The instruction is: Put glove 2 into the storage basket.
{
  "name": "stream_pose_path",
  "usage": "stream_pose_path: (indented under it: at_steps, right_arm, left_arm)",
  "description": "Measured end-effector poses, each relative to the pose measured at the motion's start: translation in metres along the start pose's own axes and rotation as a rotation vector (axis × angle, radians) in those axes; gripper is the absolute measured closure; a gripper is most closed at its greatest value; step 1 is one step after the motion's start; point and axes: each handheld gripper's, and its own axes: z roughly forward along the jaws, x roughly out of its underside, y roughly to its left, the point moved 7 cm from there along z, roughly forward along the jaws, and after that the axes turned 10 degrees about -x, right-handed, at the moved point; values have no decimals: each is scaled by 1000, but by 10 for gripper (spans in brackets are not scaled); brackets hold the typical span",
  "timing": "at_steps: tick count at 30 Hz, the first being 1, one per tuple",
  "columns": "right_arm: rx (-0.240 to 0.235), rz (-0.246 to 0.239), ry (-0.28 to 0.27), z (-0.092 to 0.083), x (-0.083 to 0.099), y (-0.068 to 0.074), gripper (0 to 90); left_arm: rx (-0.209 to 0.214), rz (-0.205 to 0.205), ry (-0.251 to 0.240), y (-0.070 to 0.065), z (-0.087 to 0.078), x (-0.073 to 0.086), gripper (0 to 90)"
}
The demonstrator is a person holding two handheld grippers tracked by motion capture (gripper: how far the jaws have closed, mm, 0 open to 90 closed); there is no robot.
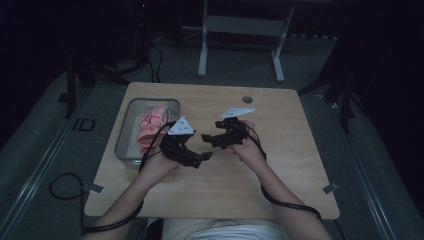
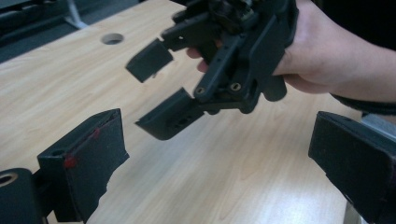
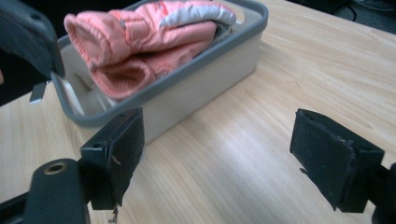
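A grey bin (image 1: 131,107) stands on the left part of the wooden table (image 1: 280,165) and holds a pink and white padded garment (image 1: 151,125). In the right gripper view the garment (image 3: 149,42) lies piled above the bin's rim (image 3: 229,39). My left gripper (image 1: 201,159) hovers just right of the bin, open and holding nothing. My right gripper (image 1: 207,140) faces it from the right, also open. In the left gripper view my own gripper (image 2: 219,168) gapes wide, and the right gripper (image 2: 159,91) hangs open in front of it, held by a hand.
A round cable hole (image 1: 247,99) sits near the table's far edge. Black cables (image 1: 280,200) trail from both grippers over the near edge. A white metal frame (image 1: 240,30) stands on the floor beyond the table. The room around is dark.
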Motion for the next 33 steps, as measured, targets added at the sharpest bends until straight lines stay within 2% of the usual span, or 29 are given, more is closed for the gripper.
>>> stream_pose_path:
  at_steps: [1,6,11,14,16,19,26,29,33]
  right_arm:
    - [3,-1,2,-2,3,0,179]
    - [12,-2,-1,-10,18,-2,179]
    - [23,7,27,-15,39,-8,178]
    - [36,6,25,-18,50,-11,180]
    - [42,4,27,-20,57,-13,179]
    - [50,-11,37,-21,66,-13,179]
    - [56,-22,51,-23,81,-12,178]
    - [55,-27,60,-22,88,-12,178]
    - [58,-30,68,-24,96,-12,178]
  left_arm:
    - [2,18,0,-3,2,1,35]
    - [52,49,20,-21,14,8,35]
    - [95,65,41,-35,25,17,35]
    - [116,75,43,-43,30,20,35]
    - [153,80,43,-48,32,23,35]
    - [169,101,48,-54,37,27,35]
    - [202,114,77,-65,50,39,35]
    - [198,144,95,-70,55,47,35]
    - [200,160,107,-74,62,57,35]
